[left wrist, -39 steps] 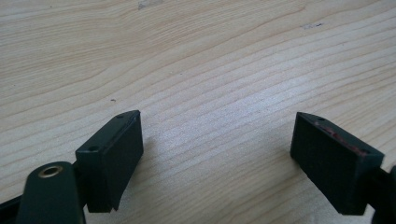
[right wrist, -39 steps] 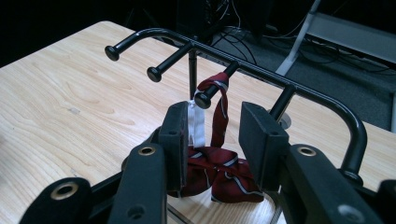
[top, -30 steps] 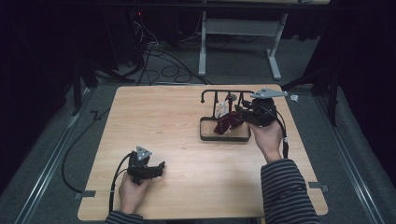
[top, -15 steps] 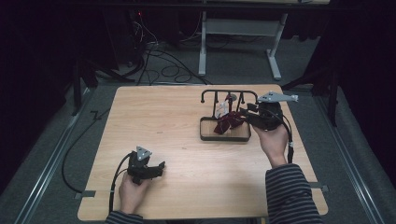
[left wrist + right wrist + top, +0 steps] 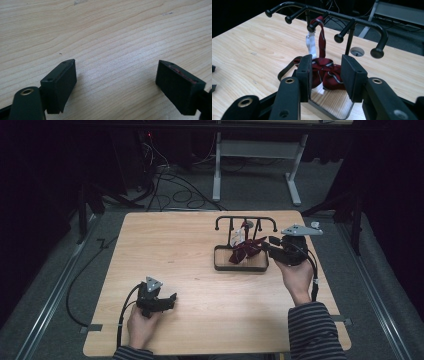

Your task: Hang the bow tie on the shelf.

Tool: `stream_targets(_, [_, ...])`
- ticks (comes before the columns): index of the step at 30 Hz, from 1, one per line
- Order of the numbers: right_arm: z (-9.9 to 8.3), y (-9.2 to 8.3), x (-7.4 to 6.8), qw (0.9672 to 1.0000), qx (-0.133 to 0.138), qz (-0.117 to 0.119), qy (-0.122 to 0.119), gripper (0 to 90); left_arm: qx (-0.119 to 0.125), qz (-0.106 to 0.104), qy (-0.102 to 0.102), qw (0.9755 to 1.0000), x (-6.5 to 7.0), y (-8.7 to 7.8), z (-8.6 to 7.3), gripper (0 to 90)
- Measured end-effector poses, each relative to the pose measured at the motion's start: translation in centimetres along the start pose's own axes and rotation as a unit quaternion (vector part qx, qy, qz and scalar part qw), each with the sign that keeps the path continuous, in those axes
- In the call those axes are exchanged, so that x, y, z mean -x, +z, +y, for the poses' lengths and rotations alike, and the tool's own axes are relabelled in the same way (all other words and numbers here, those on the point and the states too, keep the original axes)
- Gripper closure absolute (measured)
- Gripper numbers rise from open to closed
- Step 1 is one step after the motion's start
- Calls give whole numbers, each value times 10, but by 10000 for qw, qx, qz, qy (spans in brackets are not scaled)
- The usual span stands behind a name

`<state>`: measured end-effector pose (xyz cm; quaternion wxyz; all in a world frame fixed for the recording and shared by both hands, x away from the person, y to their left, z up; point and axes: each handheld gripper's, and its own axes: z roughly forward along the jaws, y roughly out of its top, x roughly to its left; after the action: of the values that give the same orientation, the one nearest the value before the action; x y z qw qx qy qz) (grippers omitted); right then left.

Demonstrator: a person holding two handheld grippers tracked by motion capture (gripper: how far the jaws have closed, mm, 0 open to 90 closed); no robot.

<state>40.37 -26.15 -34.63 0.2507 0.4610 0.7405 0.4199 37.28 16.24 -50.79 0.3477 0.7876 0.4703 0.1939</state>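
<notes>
Sitting in a black metal tray-base rack w/ 5 knob-tipped pegs (image 5: 239, 265): dark red bow tie w/ thin white stripes (image 5: 327, 72), bunched on the wooden tray floor, its strap looping up over 1 middle peg beside a white tag (image 5: 311, 45). Hovering just in front of the tie on the rack's right side: right gripper (image 5: 326, 75), jaws partly apart, 1 on each side of the fabric but gripping nothing; touching or not, can't tell. Showing in the high view too: right gripper (image 5: 266, 245) at the tray's right end, grey 3-cornered plate on top, held by a hand w/ a striped sleeve.

Resting well apart, near the table's front-left: left gripper (image 5: 167, 300), cable trailing back toward the edge. Gaping wide in its own view, left gripper (image 5: 115, 82) w/ bare wood grain between the 2 black jaws, holding nothing.

Lying under all of it: pale wooden tabletop (image 5: 165, 250). Beyond, in a dark rm: grey carpet floor, tangled black cables (image 5: 165, 172), white metal desk frame (image 5: 255, 150).
</notes>
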Motion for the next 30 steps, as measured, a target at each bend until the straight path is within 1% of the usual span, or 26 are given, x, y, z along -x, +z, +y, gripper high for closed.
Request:
stream_targets(1, [-1,-1,0,10000,18,1,-26,635,0,0,0,10000,0,0,0,175])
stream_targets(11, [-10,-6,0,10000,51,38,62,634,7,7,-1,10000,0,0,0,175])
stream_targets(18, [-16,-9,1,9999,49,48,76,632,6,4,1,10000,0,0,0,174])
stream_targets(30, [-32,-7,4,9995,-26,115,290,630,-1,5,5,10000,0,0,0,173])
